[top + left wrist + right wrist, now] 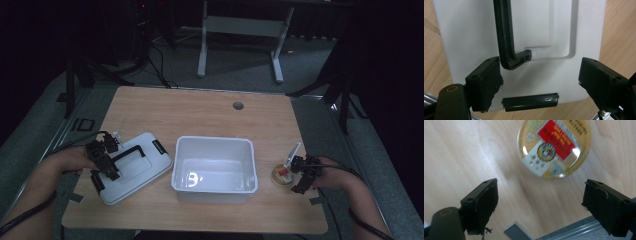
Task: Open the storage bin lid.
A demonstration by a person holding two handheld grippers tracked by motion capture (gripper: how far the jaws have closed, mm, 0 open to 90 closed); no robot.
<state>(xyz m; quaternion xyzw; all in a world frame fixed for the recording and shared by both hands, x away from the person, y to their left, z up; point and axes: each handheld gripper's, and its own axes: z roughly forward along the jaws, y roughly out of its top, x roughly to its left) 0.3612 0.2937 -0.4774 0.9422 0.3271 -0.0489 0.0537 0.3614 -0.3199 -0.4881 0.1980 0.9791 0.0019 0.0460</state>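
Round tin (283, 173) with its red label is lying at the lower right of the high view, right of the white bin (215, 169); your right claw (540, 205) is hanging wide beside it, while your left claw (540, 85) is gaping over the white lid (134, 167).

The high view looks forward and down from above the person's side, taking in the whole wooden table (210, 110) from near edge to far edge. The left gripper view sits close above the white lid (474, 37) near the table's left edge, which the high view shares. The right gripper view looks down closely at the round tin (554, 147) by the right edge, also shared.
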